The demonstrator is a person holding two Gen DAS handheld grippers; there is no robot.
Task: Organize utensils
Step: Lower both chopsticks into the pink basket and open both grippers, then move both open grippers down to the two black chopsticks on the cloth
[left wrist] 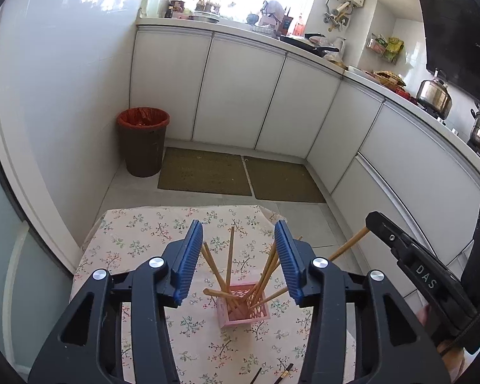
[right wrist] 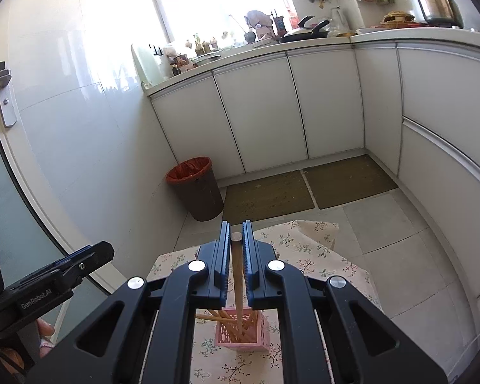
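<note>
Pink slotted holder (left wrist: 243, 307), bristling with wooden chopsticks, stands on the floral tablecloth (left wrist: 137, 233). Left gripper (left wrist: 239, 257) hangs spread above it. Right gripper (right wrist: 236, 264) pinches one chopstick (right wrist: 237, 283) over the holder.

The chopsticks (left wrist: 229, 257) look like pale, matt wood. They stand in a pink holder (left wrist: 243, 307) of plastic with a pierced lattice wall. The tablecloth (left wrist: 144, 233) is thin cloth with a printed flower pattern. The left gripper (left wrist: 239, 257) has black matt plastic arms, blue ribbed pads (left wrist: 188, 262) and shiny metal bolts. The right gripper (right wrist: 236, 264) looks the same. At 12 o'clock, the cabinet doors (left wrist: 240, 92) are white and smooth; the wall tiles (left wrist: 64, 73) are glossy.
</note>
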